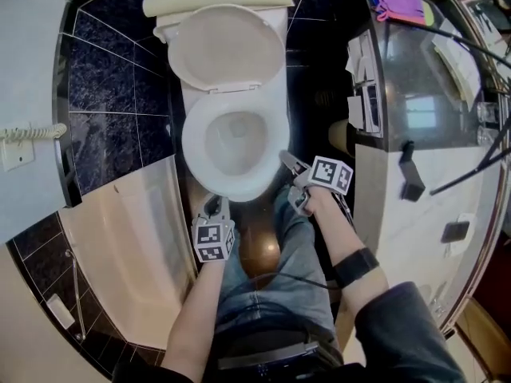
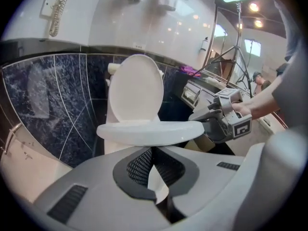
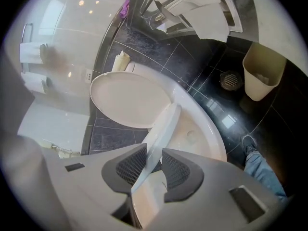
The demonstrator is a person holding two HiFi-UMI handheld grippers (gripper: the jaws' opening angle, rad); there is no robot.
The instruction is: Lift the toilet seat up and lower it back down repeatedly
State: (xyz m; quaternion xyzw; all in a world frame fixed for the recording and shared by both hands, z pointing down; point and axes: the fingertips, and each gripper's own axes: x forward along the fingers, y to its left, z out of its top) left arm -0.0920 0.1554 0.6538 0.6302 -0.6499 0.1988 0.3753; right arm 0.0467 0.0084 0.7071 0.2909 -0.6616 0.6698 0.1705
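Far left: the bathtub [image 1: 120,238] runs alongside the toilet and plays no part in the work.

Next along, the left hand-held gripper [image 1: 214,207] hangs low in front of the bowl [image 1: 231,138]. It is clenched, pads together, with nothing between them, and it touches no part of the toilet.

Centre: the lid [image 1: 227,46] stands upright against the tank. The toilet seat [image 2: 149,131] is off the bowl rim and partway up, well apart from the lid.

Right of centre: the right hand-held gripper [image 3: 154,159] is grasping the seat on its right side, near the front. The thin rim runs between its two pads.

Further right, a bin [image 3: 261,76] stands on the dark floor, clear of the work.

Assessment: the step in hand appears to be the raising half of a cycle. The hold is on a narrow, smooth edge and looks shallow, so slipping is the main risk.

Recommendations:
- Carry the seat along the arc its hinge allows rather than pulling straight up.
- Let the right wrist turn with the seat so the pads stay square to the rim and do not twist it sideways.
- Slow down before the seat meets the lid, so the two touch without a knock.
- On the way back, hold on until the seat rests on the bowl; do not let it drop.
- Hold the left gripper where it is, away from the rim, so the returning seat cannot catch it.
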